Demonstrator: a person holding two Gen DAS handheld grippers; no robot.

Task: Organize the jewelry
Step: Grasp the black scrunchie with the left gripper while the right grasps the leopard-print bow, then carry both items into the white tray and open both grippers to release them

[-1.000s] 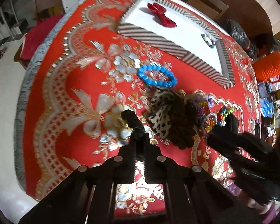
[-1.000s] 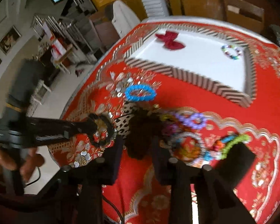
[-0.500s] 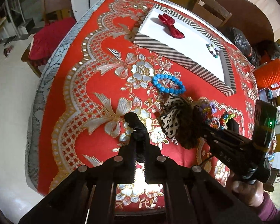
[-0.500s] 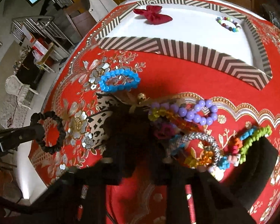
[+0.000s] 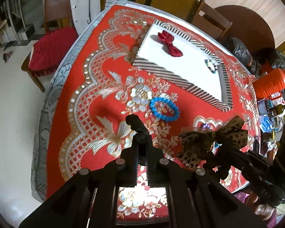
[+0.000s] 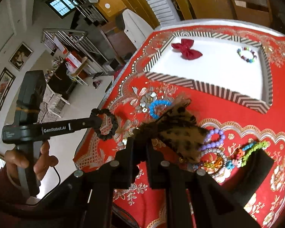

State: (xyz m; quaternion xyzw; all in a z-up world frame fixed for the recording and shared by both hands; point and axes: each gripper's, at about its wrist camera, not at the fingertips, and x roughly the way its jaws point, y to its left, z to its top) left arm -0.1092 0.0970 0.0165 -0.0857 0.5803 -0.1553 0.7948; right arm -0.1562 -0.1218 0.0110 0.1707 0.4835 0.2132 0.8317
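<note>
My left gripper is shut on a black scrunchie, held above the red tablecloth; it also shows in the right wrist view. My right gripper is shut on a leopard-print bow, lifted off the table; the bow also shows in the left wrist view. A blue bead bracelet lies on the cloth. The striped tray holds a red bow and a multicoloured bracelet.
A pile of bead bracelets lies on the cloth right of my right gripper. A black block stands at the near right. Chairs surround the table, and an orange container stands at the far right.
My right gripper has closed on the leopard-print bow and lifted it off the pile. My left gripper has risen and drawn back with the scrunchie.
</note>
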